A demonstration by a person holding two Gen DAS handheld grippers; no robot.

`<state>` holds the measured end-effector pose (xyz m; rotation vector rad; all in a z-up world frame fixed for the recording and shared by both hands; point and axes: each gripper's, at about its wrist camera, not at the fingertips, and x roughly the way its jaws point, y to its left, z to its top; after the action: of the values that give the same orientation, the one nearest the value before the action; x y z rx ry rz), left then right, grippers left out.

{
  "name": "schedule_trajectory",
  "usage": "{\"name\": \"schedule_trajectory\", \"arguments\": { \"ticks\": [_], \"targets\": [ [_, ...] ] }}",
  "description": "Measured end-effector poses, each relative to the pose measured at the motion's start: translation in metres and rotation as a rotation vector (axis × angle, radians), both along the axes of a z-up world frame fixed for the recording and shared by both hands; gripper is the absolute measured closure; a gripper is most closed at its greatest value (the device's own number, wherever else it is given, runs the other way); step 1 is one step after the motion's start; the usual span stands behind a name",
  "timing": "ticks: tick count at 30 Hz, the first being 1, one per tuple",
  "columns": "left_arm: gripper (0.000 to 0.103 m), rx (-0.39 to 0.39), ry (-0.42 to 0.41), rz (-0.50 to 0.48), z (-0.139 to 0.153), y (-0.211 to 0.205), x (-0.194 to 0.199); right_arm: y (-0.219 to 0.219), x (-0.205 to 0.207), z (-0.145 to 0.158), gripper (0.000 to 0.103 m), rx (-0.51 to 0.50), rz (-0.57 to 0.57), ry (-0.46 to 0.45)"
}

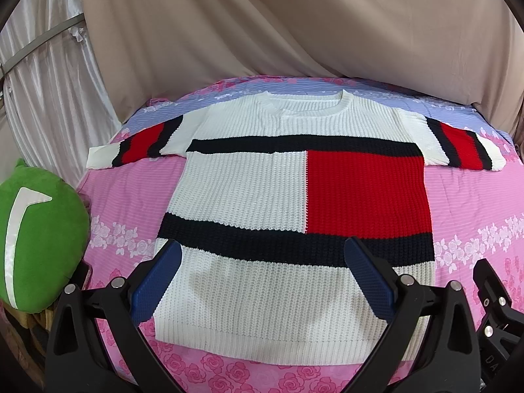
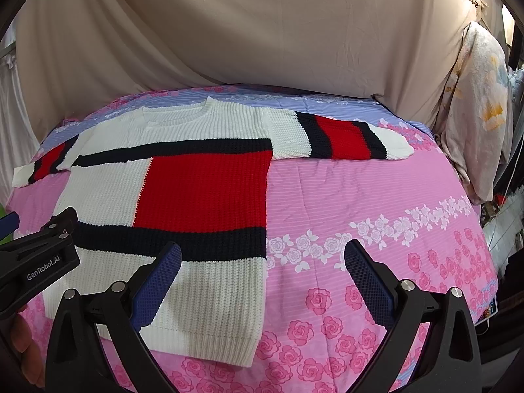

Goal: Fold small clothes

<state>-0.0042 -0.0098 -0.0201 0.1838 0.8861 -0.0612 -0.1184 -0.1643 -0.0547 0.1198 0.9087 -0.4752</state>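
Knitted in white with navy bands and a red block, a short-sleeved sweater [image 1: 294, 216] lies flat and face up on a bed covered by a pink sheet [image 1: 127, 196] printed with roses and thin stripes. Its neckline points to the far edge of the bed, where the sheet turns lilac, and its ribbed hem lies toward the near edge. Both sleeves are spread straight out to the sides, each ringed with navy, red and navy, then white at the cuff.

Seen from the left wrist, the left gripper [image 1: 262, 281] hovers over the lower white part of the sweater near the hem, its blue-padded fingers [image 1: 157, 281] spread wide with nothing between them. The right gripper shows as a black shape at the lower right of that view.

Seen from the right wrist, the right gripper [image 2: 262, 281] is also wide apart and empty; its left finger [image 2: 157, 281] is over the sweater's side edge near the hem, and its right finger is over bare sheet [image 2: 360, 190]. The left gripper's black body, marked GenRobot.AI, sits at the left of that view, with part of a hand [image 2: 23, 350] below it.

A green cushion [image 1: 39, 239] with a white mark sits beside the left edge of the bed. A beige cloth [image 1: 294, 26] hangs behind the far edge
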Motion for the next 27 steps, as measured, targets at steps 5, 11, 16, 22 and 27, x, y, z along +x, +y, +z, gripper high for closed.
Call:
{"name": "schedule_trajectory", "arguments": {
  "ticks": [5,11,16,22,27],
  "targets": [
    [0.006,0.002,0.000,0.001,-0.001,0.001,0.000,0.000,0.002,-0.002,0.005,0.002,0.002,0.001],
    [0.006,0.001,0.003,0.000,-0.001,0.002,0.001,-0.001,0.004,-0.005,0.005,0.006,0.004,0.004],
    [0.005,-0.001,0.025,0.005,-0.004,0.003,0.007,-0.007,0.005,-0.008,0.005,0.020,0.005,0.006],
    [0.005,-0.085,0.097,0.040,-0.011,0.015,0.026,-0.086,0.016,-0.038,0.005,0.249,-0.094,-0.011],
    [0.005,-0.103,0.090,0.059,-0.011,0.013,0.040,-0.213,0.032,-0.058,0.005,0.322,-0.287,-0.056]
  ]
}}
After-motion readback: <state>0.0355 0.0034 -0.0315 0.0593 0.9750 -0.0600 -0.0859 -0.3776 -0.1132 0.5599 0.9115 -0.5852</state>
